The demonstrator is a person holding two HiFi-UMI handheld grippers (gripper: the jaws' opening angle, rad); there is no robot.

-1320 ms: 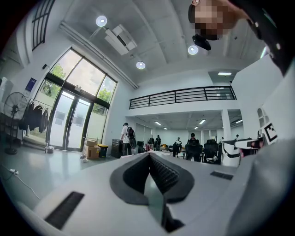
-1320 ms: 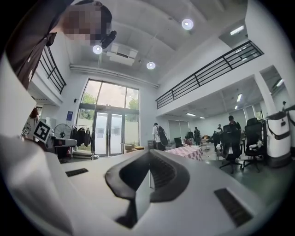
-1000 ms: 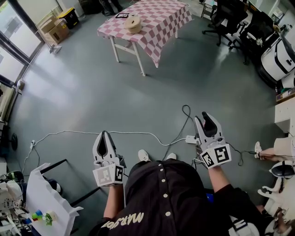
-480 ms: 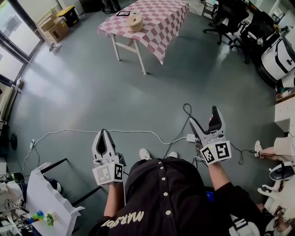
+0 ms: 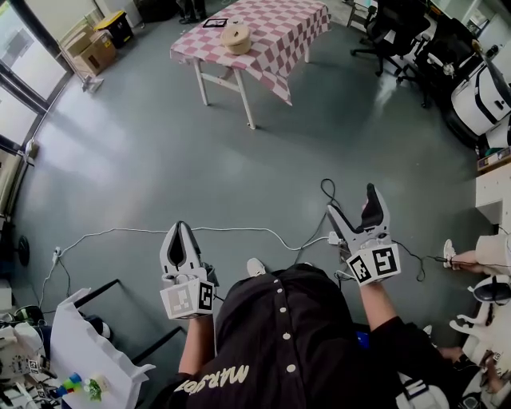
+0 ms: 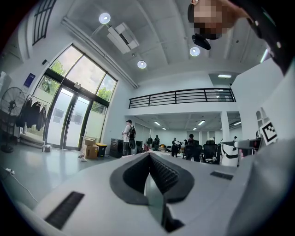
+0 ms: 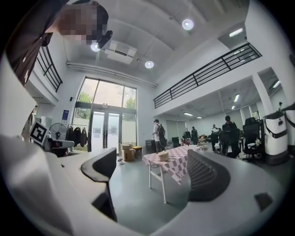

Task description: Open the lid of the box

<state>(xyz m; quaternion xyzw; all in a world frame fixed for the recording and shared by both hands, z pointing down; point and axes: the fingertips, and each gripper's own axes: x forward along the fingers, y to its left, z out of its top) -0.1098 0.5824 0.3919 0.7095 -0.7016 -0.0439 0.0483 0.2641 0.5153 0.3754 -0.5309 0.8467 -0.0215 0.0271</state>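
Over on the left: holding the left gripper [image 5: 180,229] low in front of the black shirt [image 5: 279,335], pointed forward over the grey floor [image 5: 160,144]. Jaws pressed flat together, ribbed pads meeting, nothing caught in between. Just ahead of its tip, a thin white cable [image 5: 120,232] snaking across the floor. Down to its left, the corner of a white surface [image 5: 88,351] with small coloured blocks [image 5: 76,383] on it. Far ahead and left of that gripper, brown cardboard boxes [image 5: 94,49] and a black bin with a yellow lid [image 5: 116,24] by the windows.

Moving to the middle: well ahead of both grippers, a pink-and-white checked surface [image 5: 279,32] on white legs, and sitting on it the round tan box [image 5: 235,37], lid on. Well apart from either gripper, nothing touching it.

Now the right: holding the right gripper [image 5: 352,204] a touch further forward than the left, jaws spread wide, only open air between them. Framed in that gap in the right gripper view, far off, the checked surface and the round tan box. Further right and far ahead of that gripper, black office chairs [image 5: 399,32].
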